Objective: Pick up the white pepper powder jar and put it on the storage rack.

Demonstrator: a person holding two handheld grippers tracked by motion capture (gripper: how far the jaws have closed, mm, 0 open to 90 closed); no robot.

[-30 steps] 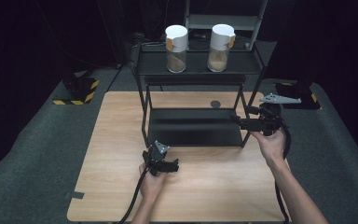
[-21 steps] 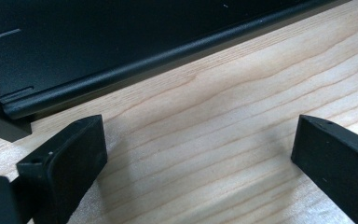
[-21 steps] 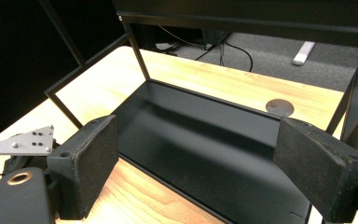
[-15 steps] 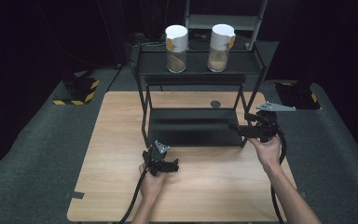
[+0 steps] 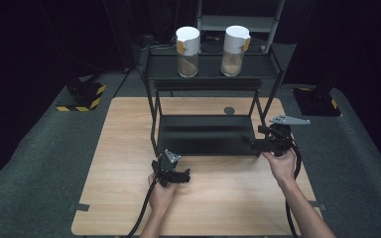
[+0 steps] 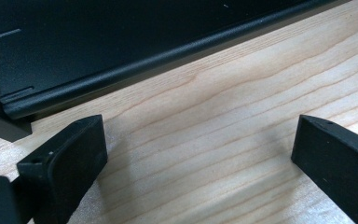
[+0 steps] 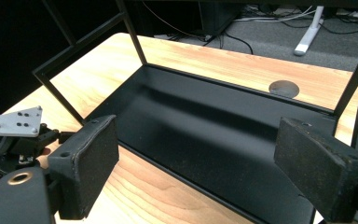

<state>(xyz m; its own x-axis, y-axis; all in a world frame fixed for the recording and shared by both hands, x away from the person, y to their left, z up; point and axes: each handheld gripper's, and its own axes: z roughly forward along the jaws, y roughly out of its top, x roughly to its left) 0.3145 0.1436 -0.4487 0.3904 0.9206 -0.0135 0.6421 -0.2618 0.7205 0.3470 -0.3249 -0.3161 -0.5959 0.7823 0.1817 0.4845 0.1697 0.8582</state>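
Jars [image 5: 187, 44] with white lids, two of them, stand side by side on the top shelf of a black metal rack [image 5: 208, 135] set toward the far edge of the wooden counter [image 5: 119, 148]. Left gripper [image 5: 171, 173] rests low on the counter just in front of the rack's bottom shelf near its left leg, jaws spread wide with nothing between them. Right gripper [image 5: 258, 144] hovers at the bottom shelf's right front corner, jaws likewise wide apart and empty, aimed across the shelf.
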